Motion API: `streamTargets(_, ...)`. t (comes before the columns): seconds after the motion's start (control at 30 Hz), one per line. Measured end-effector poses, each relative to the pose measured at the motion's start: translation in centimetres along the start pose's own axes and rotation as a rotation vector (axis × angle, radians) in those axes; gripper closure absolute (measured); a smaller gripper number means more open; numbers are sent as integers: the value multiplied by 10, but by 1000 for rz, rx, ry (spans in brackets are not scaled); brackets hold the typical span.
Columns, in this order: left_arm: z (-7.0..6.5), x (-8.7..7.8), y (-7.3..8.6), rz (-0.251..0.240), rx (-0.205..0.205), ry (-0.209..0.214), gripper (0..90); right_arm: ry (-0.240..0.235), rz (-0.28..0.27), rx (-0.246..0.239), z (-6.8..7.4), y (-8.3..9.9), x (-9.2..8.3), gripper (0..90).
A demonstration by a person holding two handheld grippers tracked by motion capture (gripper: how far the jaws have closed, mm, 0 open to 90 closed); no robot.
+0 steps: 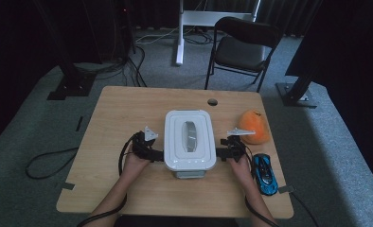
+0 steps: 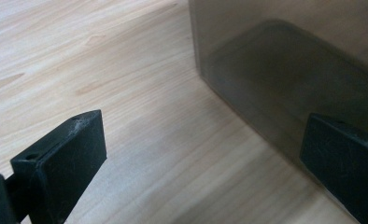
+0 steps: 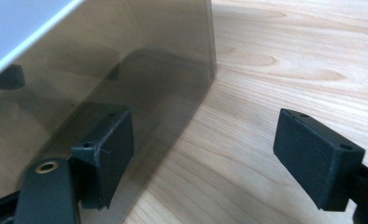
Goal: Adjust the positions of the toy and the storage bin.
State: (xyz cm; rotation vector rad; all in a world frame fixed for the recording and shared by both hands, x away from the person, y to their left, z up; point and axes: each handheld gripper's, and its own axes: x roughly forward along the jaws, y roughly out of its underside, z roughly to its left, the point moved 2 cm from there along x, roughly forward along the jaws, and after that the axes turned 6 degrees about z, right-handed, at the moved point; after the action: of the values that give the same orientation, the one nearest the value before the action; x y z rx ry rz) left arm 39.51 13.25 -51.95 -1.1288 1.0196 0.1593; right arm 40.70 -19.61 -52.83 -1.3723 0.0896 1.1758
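Observation:
A box with a white lid [image 1: 190,139] and smoky see-through walls stands in the middle of the wooden table [image 1: 123,113]. My left gripper [image 1: 157,153] sits at its left side and my right gripper [image 1: 221,152] at its right side, both near the box's front end. In the left gripper view the left gripper [image 2: 203,140] is open, with bare wood between its jaws and the box wall [image 2: 289,70] by one jaw. In the right gripper view the right gripper [image 3: 203,126] stands open too, one jaw against the tinted wall [image 3: 102,60] under the lid's rim [image 3: 18,28].
An orange rounded object [image 1: 253,126] lies right of the box, just beyond the right gripper. A blue toy car [image 1: 264,173] is beside the right hand near the table's right edge. A cable hole [image 1: 212,101] marks the far edge; a black chair [image 1: 244,47] stands behind.

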Motion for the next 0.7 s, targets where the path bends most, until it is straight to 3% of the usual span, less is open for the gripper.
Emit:
streamTargets(0.17,-3,-6,3,6,11,2,9,-39,6,-7,-2,0,4,195)
streamTargets(0.43,-10,-16,15,-13,-10,4,9,-46,16,-49,0,-4,9,195)
streamTargets(0.7,-18,-25,21,-11,-1,10,8,-75,30,-72,1,-4,12,198)
